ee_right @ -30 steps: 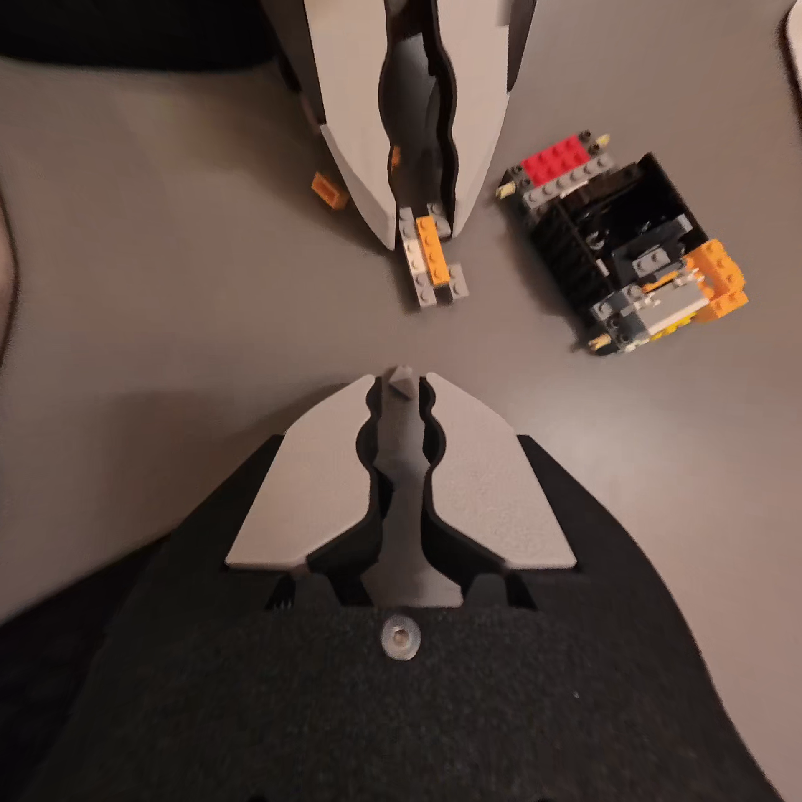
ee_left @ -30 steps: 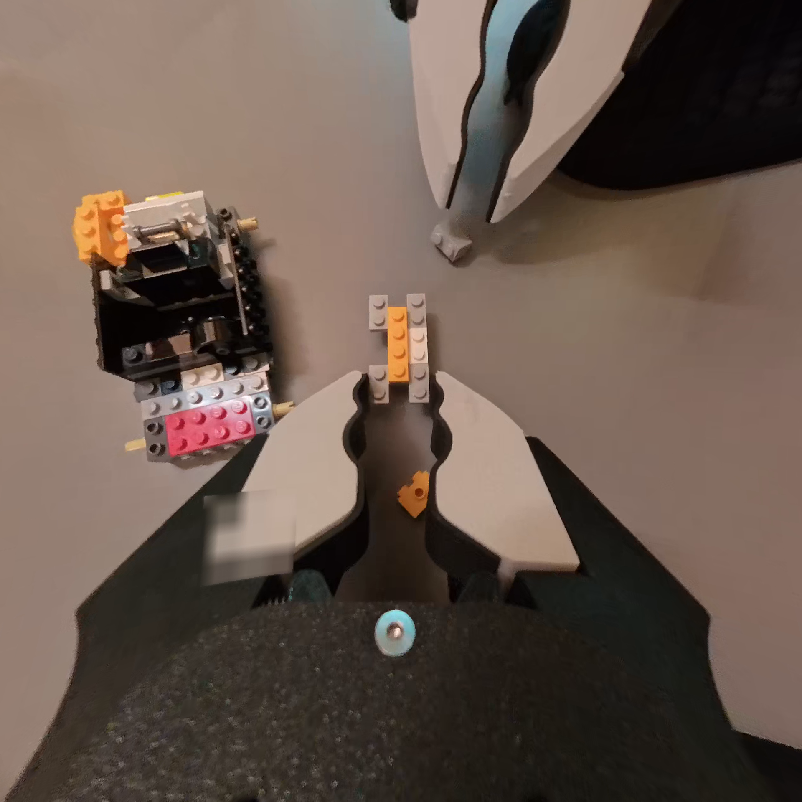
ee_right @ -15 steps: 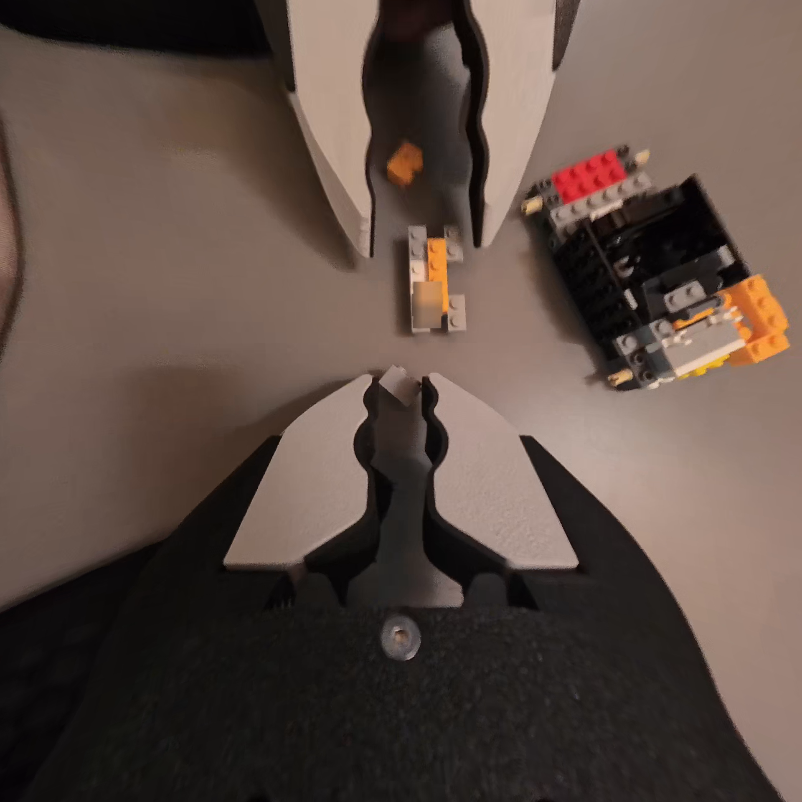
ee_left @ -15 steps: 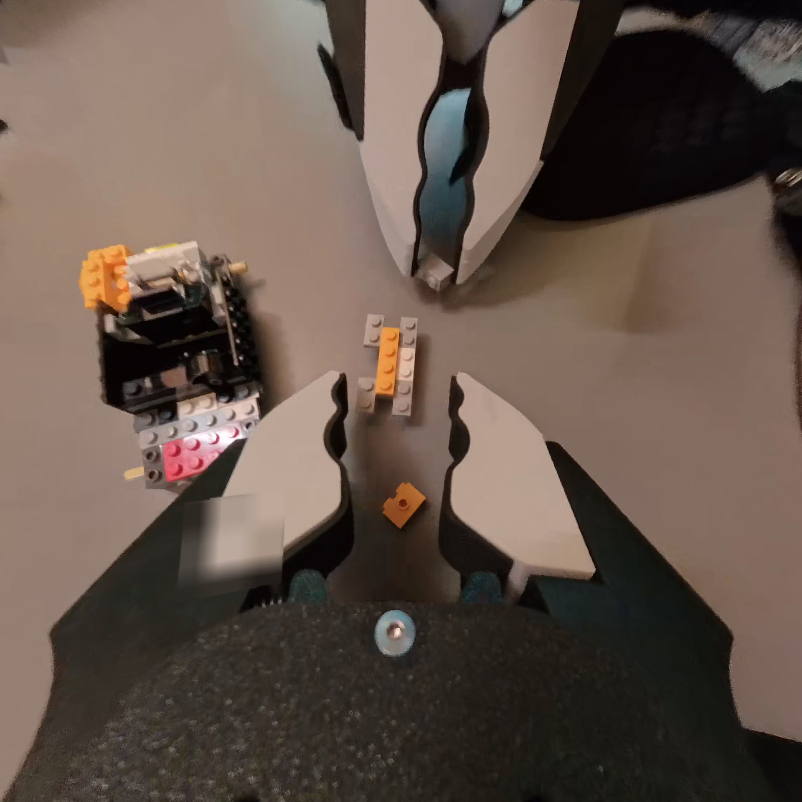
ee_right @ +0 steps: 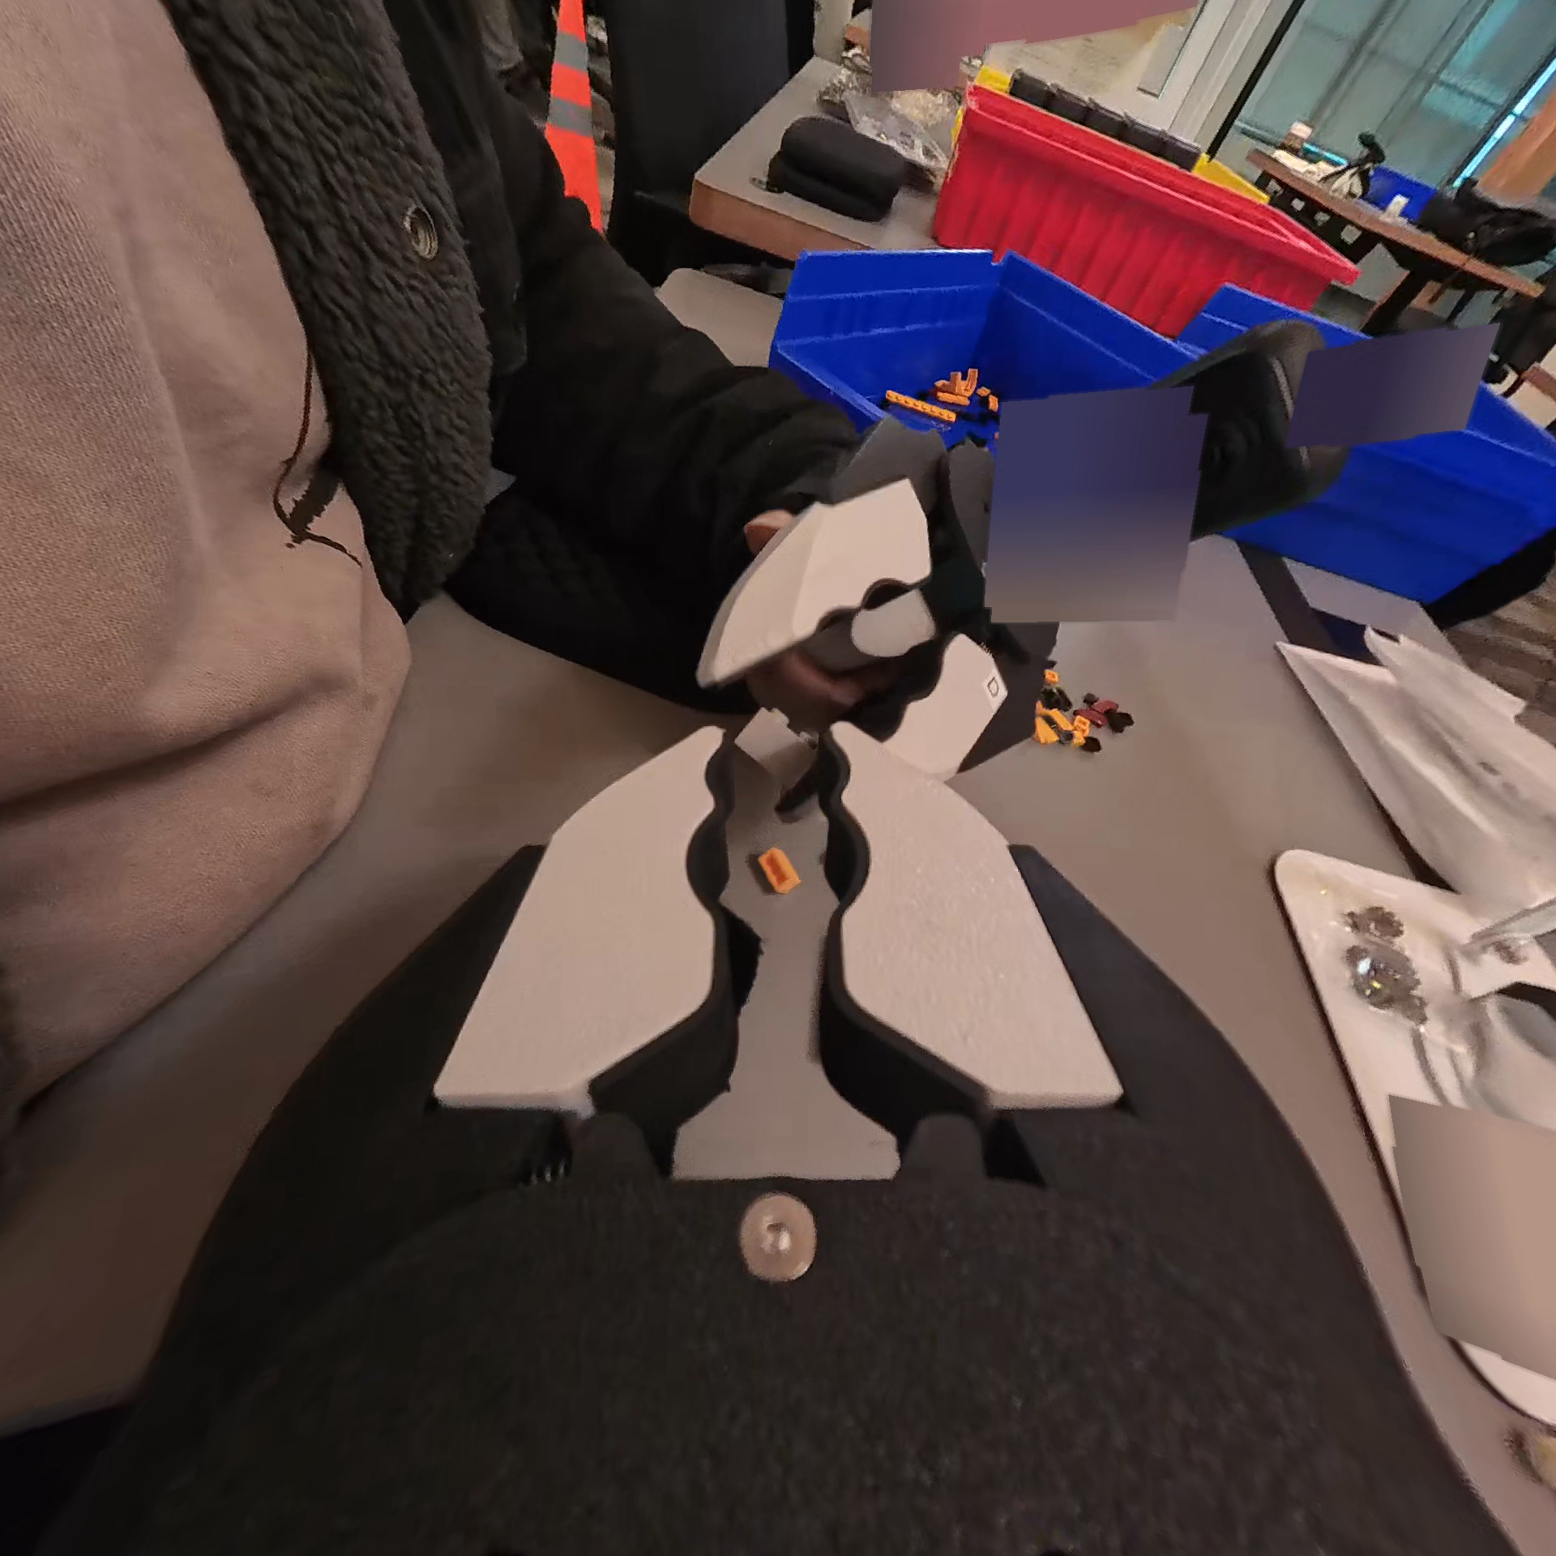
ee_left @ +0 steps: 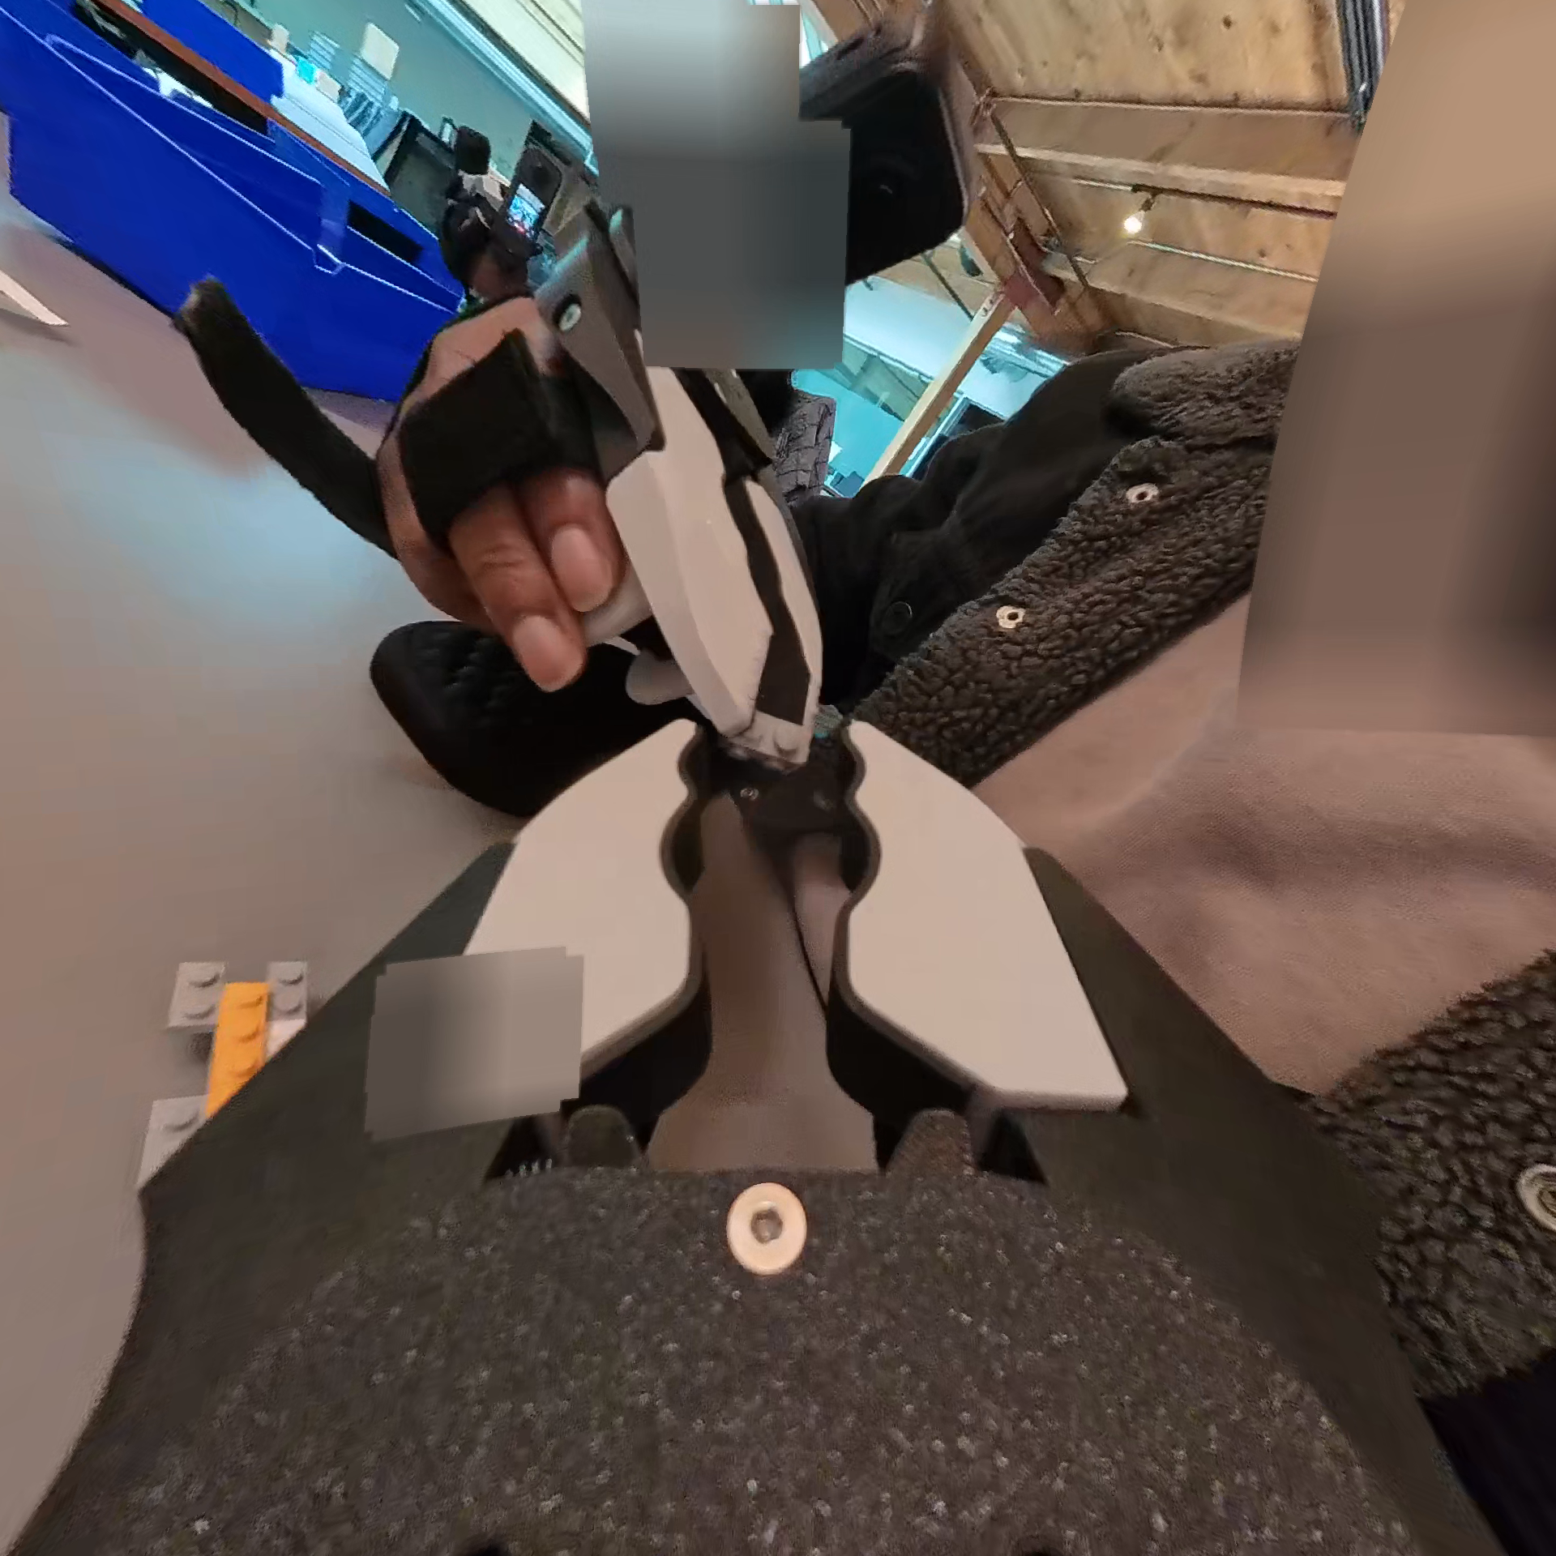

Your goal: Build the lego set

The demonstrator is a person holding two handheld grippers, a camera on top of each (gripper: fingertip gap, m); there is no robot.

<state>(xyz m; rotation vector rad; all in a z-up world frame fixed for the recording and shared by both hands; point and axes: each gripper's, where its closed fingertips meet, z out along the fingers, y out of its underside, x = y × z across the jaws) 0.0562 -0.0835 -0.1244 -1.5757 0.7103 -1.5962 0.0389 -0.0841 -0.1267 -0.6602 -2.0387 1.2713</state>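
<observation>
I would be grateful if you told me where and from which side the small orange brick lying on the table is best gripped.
Take the small orange brick across its two long sides, coming straight down from above. It lies flat and alone on the grey table, with bare surface all round it, so both long faces look free, and the short span between them should fit between the jaws.

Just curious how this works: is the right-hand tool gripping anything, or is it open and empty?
Shut on a small grey brick: the right tool pinches it between its two tips.

Grey table (ee_right: 1221, 808), wooden ceiling beams (ee_left: 1162, 177)
</observation>
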